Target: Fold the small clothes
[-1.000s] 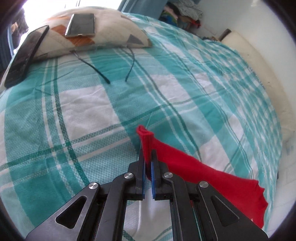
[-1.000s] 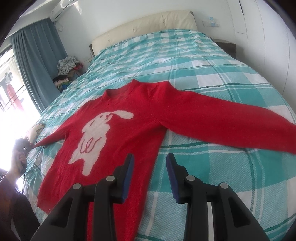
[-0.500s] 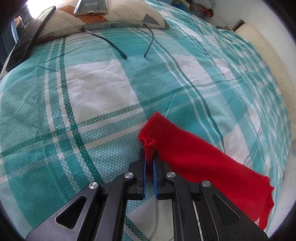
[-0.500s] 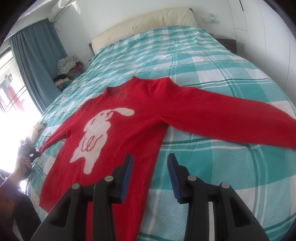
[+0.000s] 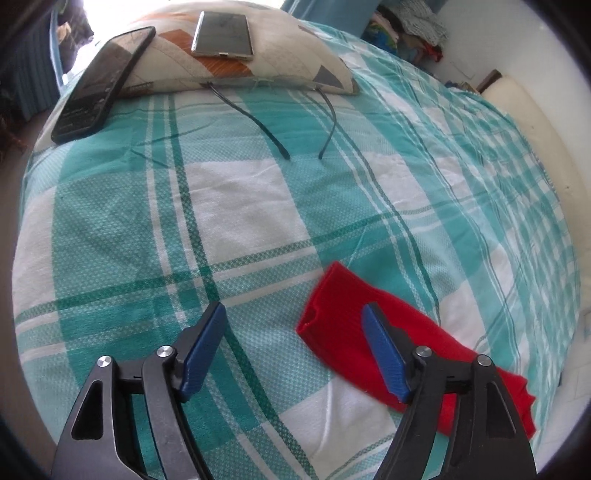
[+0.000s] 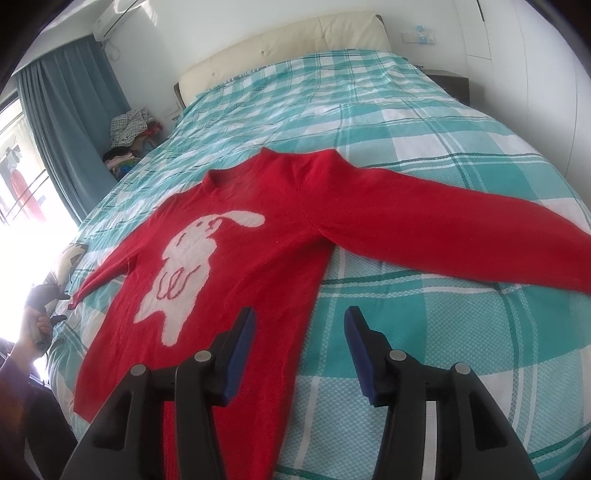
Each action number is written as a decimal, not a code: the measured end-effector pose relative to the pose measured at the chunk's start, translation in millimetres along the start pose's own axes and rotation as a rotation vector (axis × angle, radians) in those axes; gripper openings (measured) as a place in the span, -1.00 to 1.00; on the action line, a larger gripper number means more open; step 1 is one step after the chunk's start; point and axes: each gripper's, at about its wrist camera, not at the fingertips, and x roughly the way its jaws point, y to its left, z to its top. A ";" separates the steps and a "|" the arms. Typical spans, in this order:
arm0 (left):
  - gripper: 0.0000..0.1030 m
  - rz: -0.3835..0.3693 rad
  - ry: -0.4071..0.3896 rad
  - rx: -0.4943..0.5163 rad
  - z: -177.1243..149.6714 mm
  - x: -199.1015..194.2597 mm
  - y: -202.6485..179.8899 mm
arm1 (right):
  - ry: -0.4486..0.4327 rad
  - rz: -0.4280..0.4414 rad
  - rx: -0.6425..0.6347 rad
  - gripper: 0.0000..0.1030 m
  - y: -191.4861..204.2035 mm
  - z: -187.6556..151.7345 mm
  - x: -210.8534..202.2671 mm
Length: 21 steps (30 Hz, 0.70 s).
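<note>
Bed (image 6: 461,155) fills both views: teal-and-white plaid cover, cream headboard (image 6: 280,48) at the far end, blue curtain (image 6: 70,136) by the window on the left of the right wrist view.

Red sweater (image 6: 258,266) lies flat on the cover, front up, white rabbit motif (image 6: 188,266) on the chest. Neck opening faces the headboard. One sleeve (image 6: 461,236) stretches out straight toward the right edge of the right wrist view; the other sleeve runs down-left toward the bed edge, where a person's hand (image 6: 31,332) holds a handle.

Left wrist view: that second sleeve's cuff (image 5: 332,314) rests flat on the cover, cuff mouth slightly open. Pillow (image 5: 258,55) with a geometric print sits at the bed's corner; two phones lie there, a dark phone (image 5: 99,81) tilted off the pillow's edge and a silver phone (image 5: 223,35) on top. A pair of glasses (image 5: 266,85) rests against the pillow, temple arms out on the cover.

Left gripper (image 5: 295,332): jaws have just been opening, now wide apart; nothing gripped, cuff lies below and beside the right-hand finger.

Right gripper (image 6: 299,336): jaws have just been opening, about half spread, nothing between the pads; hovers over the sweater's side edge near the hem.
</note>
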 end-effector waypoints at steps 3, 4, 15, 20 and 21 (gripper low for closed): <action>0.55 0.021 -0.046 -0.017 2.6 -7.6 1.6 | -0.016 -0.011 0.017 0.07 -4.5 1.7 -2.6; 0.55 0.031 -0.064 -0.024 3.3 -10.6 2.0 | -0.022 -0.016 0.024 0.10 -6.1 2.3 -3.8; 0.64 -0.117 -0.171 0.023 -15.1 -56.4 -28.8 | -0.071 -0.063 0.130 0.21 -33.0 9.9 -17.0; 0.67 -0.170 -0.204 0.220 -46.0 -73.0 -71.9 | -0.061 -0.058 0.163 0.22 -41.4 11.4 -15.2; 0.67 -0.186 -0.207 0.273 -54.5 -76.2 -81.2 | -0.059 -0.055 0.166 0.22 -41.7 11.6 -14.9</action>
